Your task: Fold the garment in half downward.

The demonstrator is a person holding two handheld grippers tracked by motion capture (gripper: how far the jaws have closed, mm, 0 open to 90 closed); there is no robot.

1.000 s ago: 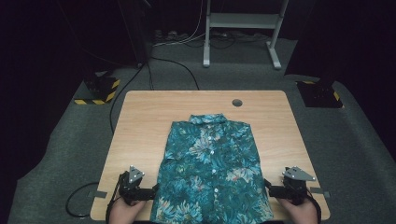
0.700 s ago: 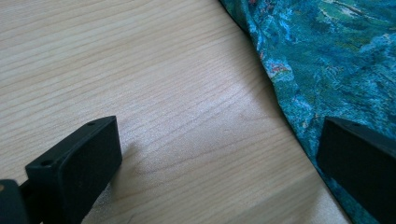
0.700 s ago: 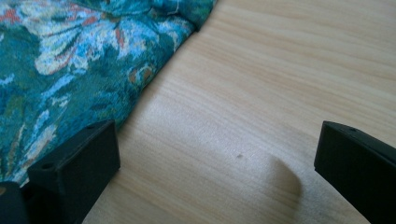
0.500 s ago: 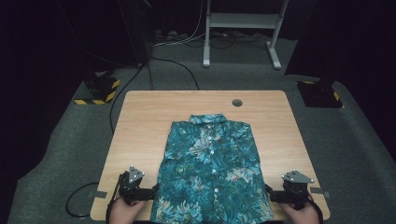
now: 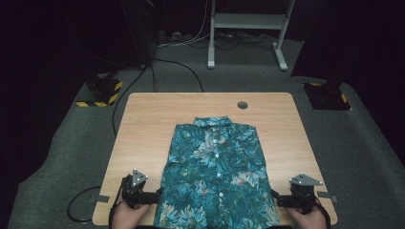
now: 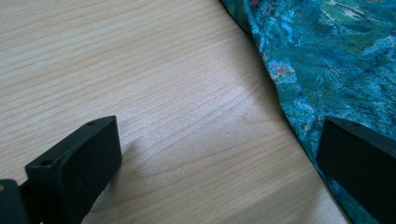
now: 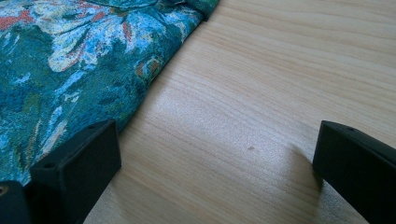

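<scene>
A teal floral short-sleeved shirt (image 5: 216, 176) lies flat and buttoned on the wooden table (image 5: 143, 124), collar toward the far side. My left gripper (image 5: 154, 196) rests low at the shirt's lower left edge, jaws wide open, one jaw over the fabric (image 6: 327, 60) and the other over bare wood. My right gripper (image 5: 276, 200) sits at the shirt's lower right edge, also open, its left jaw at the cloth border (image 7: 70, 70) and its right jaw over wood. Neither holds anything.
A round cable hole (image 5: 242, 104) marks the table's far side. Grey carpet surrounds the table, with black cables (image 5: 157, 67), a white metal stand (image 5: 248, 28) behind, and black floor bases with yellow-black tape (image 5: 102, 90) at far left and right (image 5: 329, 95).
The right gripper has slid slightly toward the near edge and nearer the shirt's side. The left gripper and shirt look unchanged.
</scene>
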